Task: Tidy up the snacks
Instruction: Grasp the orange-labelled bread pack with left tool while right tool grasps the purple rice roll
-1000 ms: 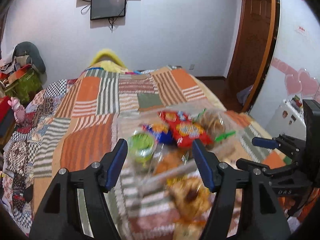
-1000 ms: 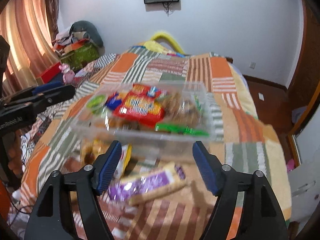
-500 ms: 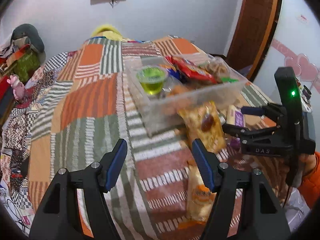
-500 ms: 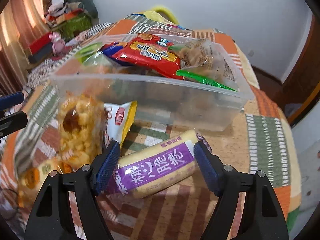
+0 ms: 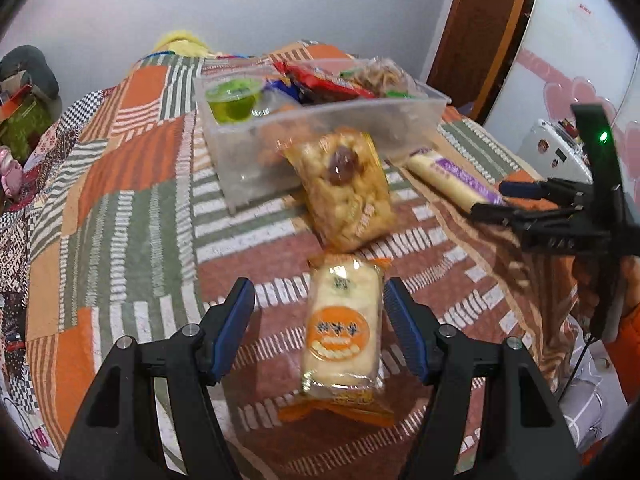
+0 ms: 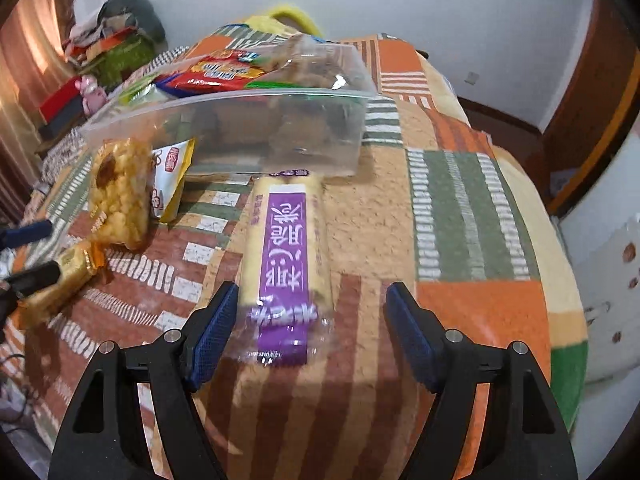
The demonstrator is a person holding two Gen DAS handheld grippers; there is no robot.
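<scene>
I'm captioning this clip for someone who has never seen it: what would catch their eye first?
Probably the clear plastic bin heaped with bright snacks on the patchwork blanket. In front of it lie loose packs: the purple-labelled bar reaches between the open fingers of the right gripper, and an orange-labelled cracker pack lies between those of the left gripper. Neither is gripped yet.

A: What do the tools look like?
B: The left gripper (image 5: pixel 320 304) is black plastic with triangular cut-outs, silver screws at the joints and ribbed blue pads (image 5: pixel 234 330) inside its jaws. The right gripper (image 6: pixel 308 316) has the same build.
A: Anything else?
B: Seen from the left, it carries a lit green lamp (image 5: pixel 603 136). An orange sleeve (image 5: pixel 626 344) shows below it.
</scene>
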